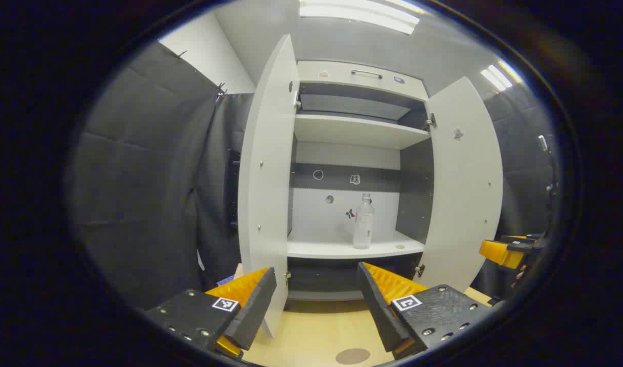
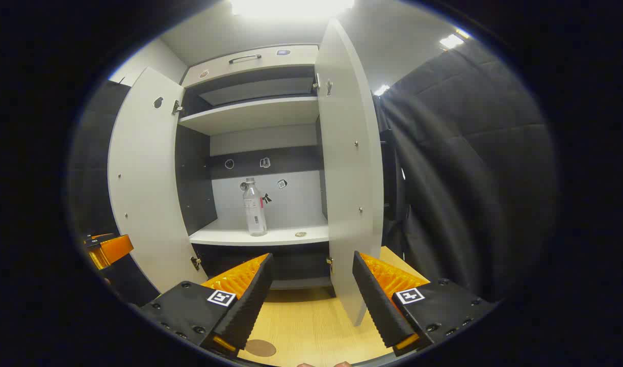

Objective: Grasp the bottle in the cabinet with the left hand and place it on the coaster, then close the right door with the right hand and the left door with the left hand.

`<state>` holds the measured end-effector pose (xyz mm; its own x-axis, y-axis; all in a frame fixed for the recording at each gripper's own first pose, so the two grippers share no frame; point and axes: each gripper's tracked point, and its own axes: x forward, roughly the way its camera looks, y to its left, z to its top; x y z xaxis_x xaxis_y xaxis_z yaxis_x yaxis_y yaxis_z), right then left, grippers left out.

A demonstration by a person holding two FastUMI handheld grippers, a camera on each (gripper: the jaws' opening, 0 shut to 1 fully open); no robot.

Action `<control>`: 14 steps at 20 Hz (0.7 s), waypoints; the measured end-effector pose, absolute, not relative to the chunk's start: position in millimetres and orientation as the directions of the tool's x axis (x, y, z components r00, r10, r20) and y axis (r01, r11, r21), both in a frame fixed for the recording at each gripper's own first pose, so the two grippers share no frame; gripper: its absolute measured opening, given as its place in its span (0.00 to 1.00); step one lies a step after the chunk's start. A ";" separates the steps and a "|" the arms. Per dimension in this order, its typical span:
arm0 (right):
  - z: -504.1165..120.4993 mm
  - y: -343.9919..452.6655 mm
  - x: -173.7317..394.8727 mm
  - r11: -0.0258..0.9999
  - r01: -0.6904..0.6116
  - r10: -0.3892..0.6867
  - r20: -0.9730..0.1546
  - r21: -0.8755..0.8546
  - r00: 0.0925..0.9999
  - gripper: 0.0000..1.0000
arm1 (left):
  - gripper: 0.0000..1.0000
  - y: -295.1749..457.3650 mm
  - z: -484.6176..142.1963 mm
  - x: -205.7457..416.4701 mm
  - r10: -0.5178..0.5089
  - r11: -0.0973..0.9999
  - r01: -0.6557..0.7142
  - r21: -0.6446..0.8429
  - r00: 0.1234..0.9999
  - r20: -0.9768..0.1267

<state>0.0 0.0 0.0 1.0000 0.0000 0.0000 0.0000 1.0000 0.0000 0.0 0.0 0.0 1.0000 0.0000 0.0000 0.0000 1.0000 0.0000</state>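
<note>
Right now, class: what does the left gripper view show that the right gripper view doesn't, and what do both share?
Left gripper view: the left tool open at the bottom, the right tool at the right edge. Right gripper view: the right tool open at the bottom, the left tool at the left edge. Both: the cabinet standing wide open, the bottle upright on its shelf, the coaster on the table.

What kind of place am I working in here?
Likely a staged recording booth, not a real kitchen: dark padded cloth walls surround a white cabinet standing on a wooden table, both doors open, with a lone clear bottle on its shelf and a round coaster in front.
</note>
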 end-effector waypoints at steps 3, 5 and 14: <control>0.9 10.1 -6.9 1.000 0.012 -0.012 0.008 -0.001 1.000 0.98 | 0.99 3.5 6.4 -1.9 -0.025 1.000 0.024 0.018 0.999 0.036; 3.3 14.2 -9.9 1.000 0.018 -0.018 0.009 0.004 1.000 0.98 | 0.99 3.5 -0.3 -3.7 -0.032 0.999 0.032 0.008 0.999 0.015; 10.1 9.4 -22.0 0.997 0.080 -0.080 0.022 -0.005 0.997 0.92 | 0.93 11.7 -14.6 -13.0 -0.063 0.998 0.063 -0.004 0.998 -0.009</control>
